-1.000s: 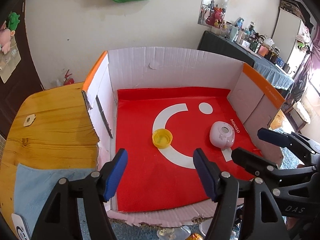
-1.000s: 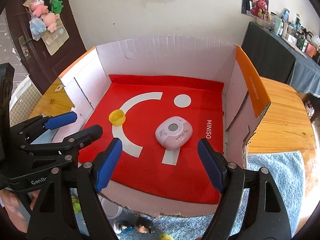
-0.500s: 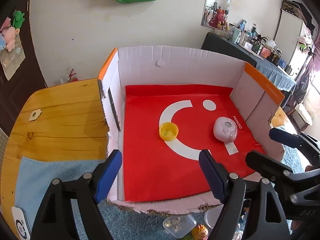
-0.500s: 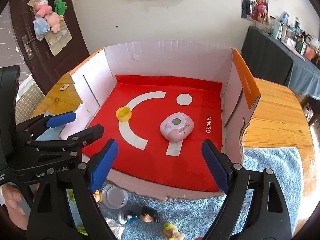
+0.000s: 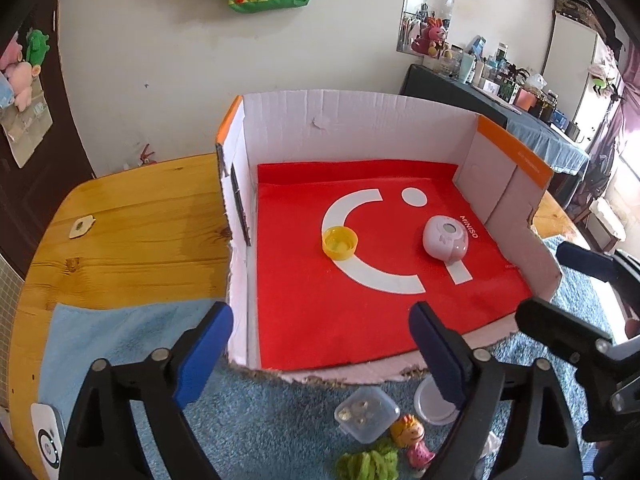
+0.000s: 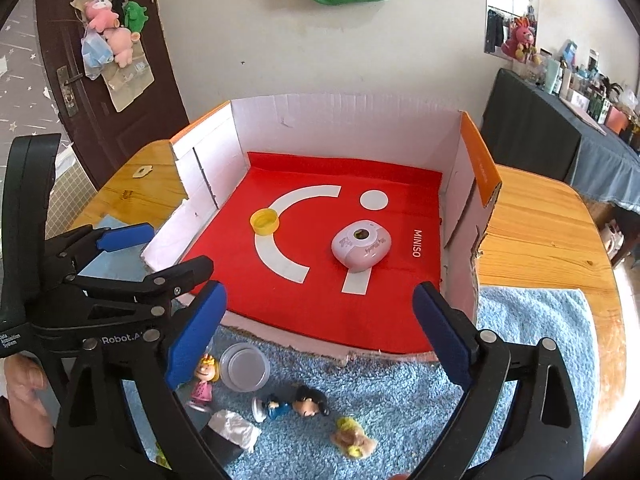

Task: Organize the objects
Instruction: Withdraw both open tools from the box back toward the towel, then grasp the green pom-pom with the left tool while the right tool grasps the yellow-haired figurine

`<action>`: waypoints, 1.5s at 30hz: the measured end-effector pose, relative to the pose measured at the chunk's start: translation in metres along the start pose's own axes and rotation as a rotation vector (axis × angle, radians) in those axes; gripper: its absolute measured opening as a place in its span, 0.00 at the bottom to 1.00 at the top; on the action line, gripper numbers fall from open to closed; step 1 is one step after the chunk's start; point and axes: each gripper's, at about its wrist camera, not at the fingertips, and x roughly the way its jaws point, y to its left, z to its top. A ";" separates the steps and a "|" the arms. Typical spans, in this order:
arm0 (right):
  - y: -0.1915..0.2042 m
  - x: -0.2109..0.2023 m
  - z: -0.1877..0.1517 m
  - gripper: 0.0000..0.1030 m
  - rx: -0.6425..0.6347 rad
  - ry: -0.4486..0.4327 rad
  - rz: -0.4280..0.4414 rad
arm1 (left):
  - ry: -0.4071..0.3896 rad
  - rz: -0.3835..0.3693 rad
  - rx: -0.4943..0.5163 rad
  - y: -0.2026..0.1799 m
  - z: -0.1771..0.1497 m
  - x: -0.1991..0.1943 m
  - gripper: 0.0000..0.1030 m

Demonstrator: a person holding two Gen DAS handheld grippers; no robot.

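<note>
both grippers have pulled back toward the near rug (image 6: 400, 412); left gripper (image 5: 320, 356) and right gripper (image 6: 320, 336) hang with fingers apart, holding nothing, before the box (image 5: 360, 120) with yellow cap (image 5: 339, 243) and pink camera (image 6: 361, 246).

An open white cardboard box (image 5: 360, 128) stands on the round wooden worktop (image 5: 140, 232), its near side cut away, with a red printed mat (image 5: 360, 320) lying flat on its floor. On the mat, a small yellow plastic cap (image 5: 339, 243) sits to the left and a pink rounded toy camera (image 5: 445, 237) to the right, well apart. Before the box, a blue shaggy rug (image 6: 400, 400) covers the worktop's near edge. On the rug, close to the box's front lip, lie a clear round plastic lid (image 6: 245, 366), a small clear square container (image 5: 366, 414), a blonde girl figurine in pink (image 6: 205, 380), and a dark-haired boy figurine in blue (image 6: 292, 402) lying on its side to the right of her.
</note>
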 end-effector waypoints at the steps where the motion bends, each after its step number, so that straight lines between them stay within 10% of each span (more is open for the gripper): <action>1: 0.001 -0.001 -0.001 0.92 0.000 -0.004 -0.001 | -0.003 0.006 0.005 0.000 -0.002 -0.002 0.90; 45: 0.006 -0.014 -0.072 0.95 0.009 0.035 -0.022 | 0.040 -0.018 -0.017 -0.003 -0.074 -0.020 0.93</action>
